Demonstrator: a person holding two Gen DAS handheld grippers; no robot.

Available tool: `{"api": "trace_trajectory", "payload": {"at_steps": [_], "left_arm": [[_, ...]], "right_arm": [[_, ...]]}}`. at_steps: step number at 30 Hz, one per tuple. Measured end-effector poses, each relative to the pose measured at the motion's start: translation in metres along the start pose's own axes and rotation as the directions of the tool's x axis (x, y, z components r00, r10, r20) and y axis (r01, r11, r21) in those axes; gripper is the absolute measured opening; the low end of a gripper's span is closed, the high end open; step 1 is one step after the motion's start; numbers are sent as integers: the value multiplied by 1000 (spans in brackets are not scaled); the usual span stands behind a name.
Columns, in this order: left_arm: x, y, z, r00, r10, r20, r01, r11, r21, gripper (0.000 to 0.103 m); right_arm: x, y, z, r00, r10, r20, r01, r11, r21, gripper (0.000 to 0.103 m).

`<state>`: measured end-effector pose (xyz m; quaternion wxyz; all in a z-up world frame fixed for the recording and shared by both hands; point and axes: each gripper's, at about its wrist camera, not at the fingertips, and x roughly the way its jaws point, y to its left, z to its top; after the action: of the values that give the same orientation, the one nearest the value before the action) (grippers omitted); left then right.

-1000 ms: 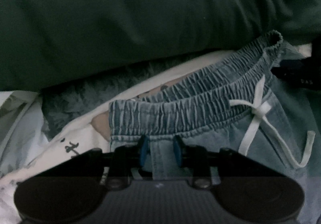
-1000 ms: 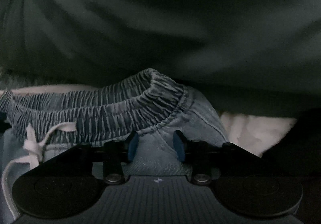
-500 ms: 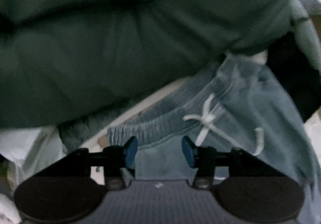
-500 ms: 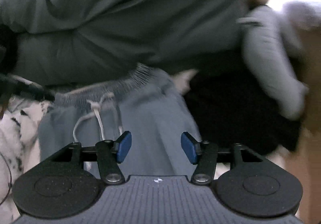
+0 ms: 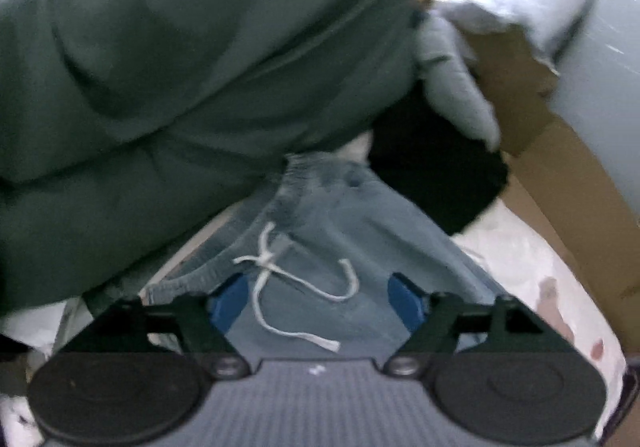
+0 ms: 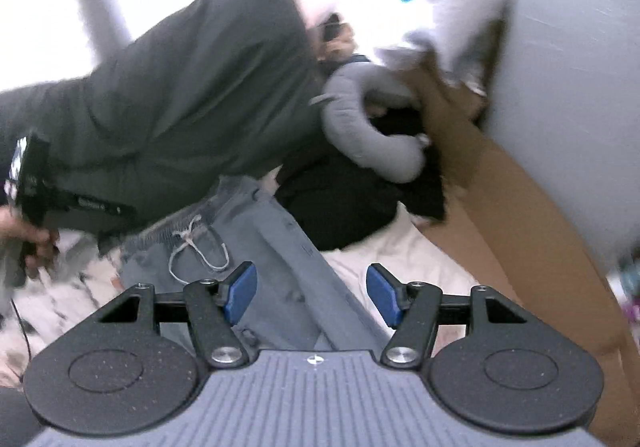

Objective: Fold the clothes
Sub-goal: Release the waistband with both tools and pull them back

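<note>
A brown cardboard box (image 6: pixel 520 215) stands at the right, a grey neck pillow (image 6: pixel 360 119) lying just beside it.

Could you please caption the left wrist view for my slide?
Open left gripper above blue drawstring trousers, beside a dark green garment.
</note>
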<state>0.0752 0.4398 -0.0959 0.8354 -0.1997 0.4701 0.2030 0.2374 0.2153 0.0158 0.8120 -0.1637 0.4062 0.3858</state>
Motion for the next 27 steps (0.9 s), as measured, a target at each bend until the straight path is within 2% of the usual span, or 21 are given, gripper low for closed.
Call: {"api": "trace_trajectory", "payload": {"at_steps": [4,7,12,18,23,27], "left_arm": [[-26,-17,9,1000,-31,-2,32,998,47,82],[-56,-27,15,997,-41,60,36,995,88,85],[-91,-39,29,994,-64,83,55,993,103,86],[-98,-61,37,996,-81,37,75,986,150,86],[-104,-81,44,995,-95,28,89,982,167,86],[-105,-105,50,995,-97,23,89,971,224,86]], "right_arm": [[-54,-6,-19,998,-62,17,61,996,72,67],[-90,-14,-38,992,-125,17,122,986,112,67],[-140,-30,-76,973,-230,9,223,955,196,68],[-178,-51,-117,953,-304,7,284,897,340,69],[-197,-62,-147,937,-349,9,314,854,416,70],[-212,-73,-163,932,-362,15,317,836,449,70]]}}
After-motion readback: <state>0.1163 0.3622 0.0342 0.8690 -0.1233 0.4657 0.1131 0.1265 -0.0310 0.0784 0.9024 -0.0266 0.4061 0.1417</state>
